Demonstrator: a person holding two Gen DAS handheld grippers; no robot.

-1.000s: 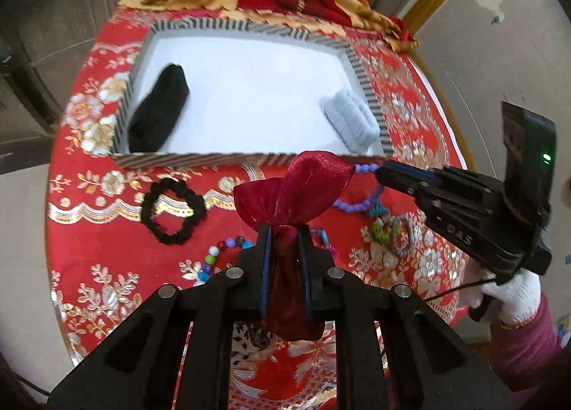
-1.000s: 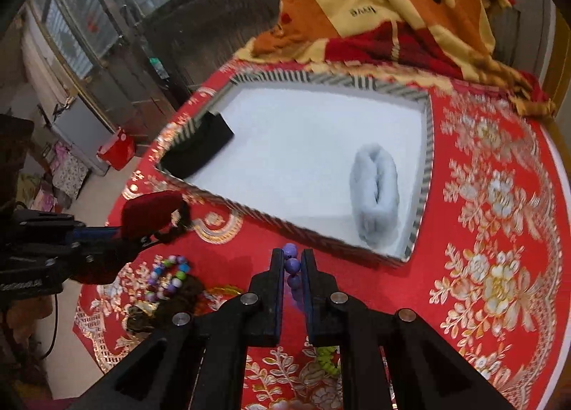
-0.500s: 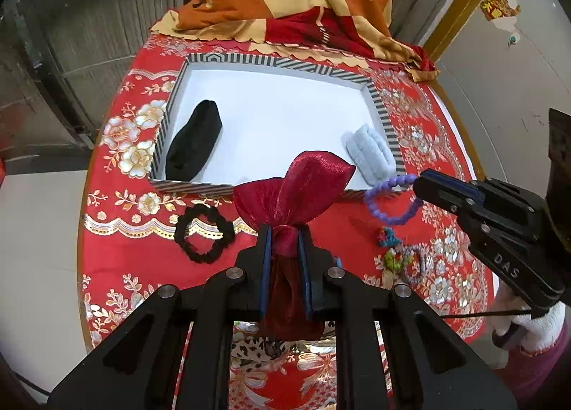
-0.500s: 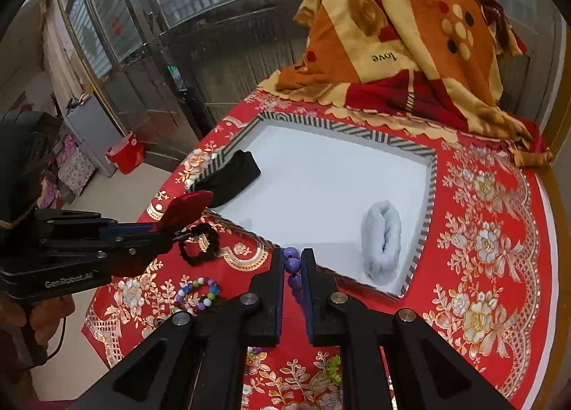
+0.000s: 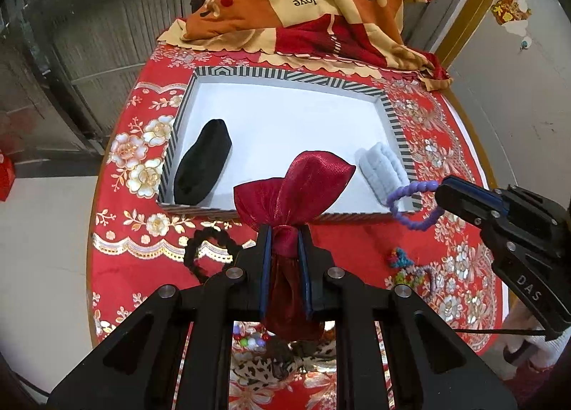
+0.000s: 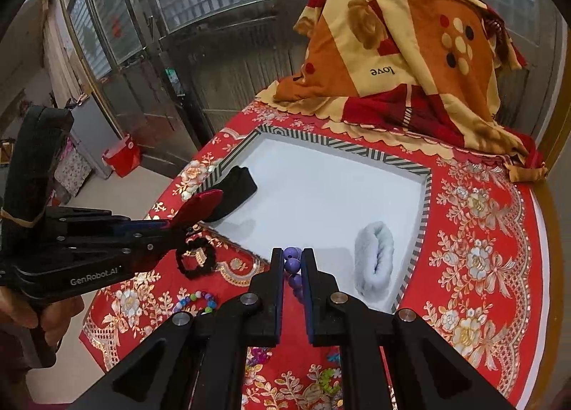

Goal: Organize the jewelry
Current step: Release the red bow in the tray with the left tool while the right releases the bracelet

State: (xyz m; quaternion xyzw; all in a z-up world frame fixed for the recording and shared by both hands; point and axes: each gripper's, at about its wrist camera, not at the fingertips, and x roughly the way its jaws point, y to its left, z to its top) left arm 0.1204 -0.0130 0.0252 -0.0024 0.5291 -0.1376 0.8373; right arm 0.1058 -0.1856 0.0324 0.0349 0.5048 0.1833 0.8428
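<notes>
The purple bead bracelet [image 5: 414,205] hangs in the air from the right gripper [image 6: 293,263], whose jaws are pinched onto a few of its beads; the rest of the loop droops over the near right corner of the tray [image 5: 390,114]. The red satin pouch [image 5: 296,188] is clamped at its neck by the left gripper [image 5: 284,242] — its mouth fans out above the jaws and its body hangs below them, just in front of the tray's near wall.

The tray is white inside with a striped rim, and holds a black roll [image 5: 203,167] at its left end and a pale grey-white roll [image 5: 383,169] at its right end, well apart. On the red flowered cloth [image 5: 117,224] before the tray lie a black beaded bracelet [image 5: 207,251] to the left, a multicoloured bead bracelet [image 6: 196,301] nearer the table's edge, and a small heap of bright beaded pieces [image 5: 407,267] to the right — none touching the tray.

Behind the tray an orange and red blanket [image 5: 303,3] is piled at the table's far edge. A white-gloved hand [image 5: 531,353] holds the right gripper's handle.
</notes>
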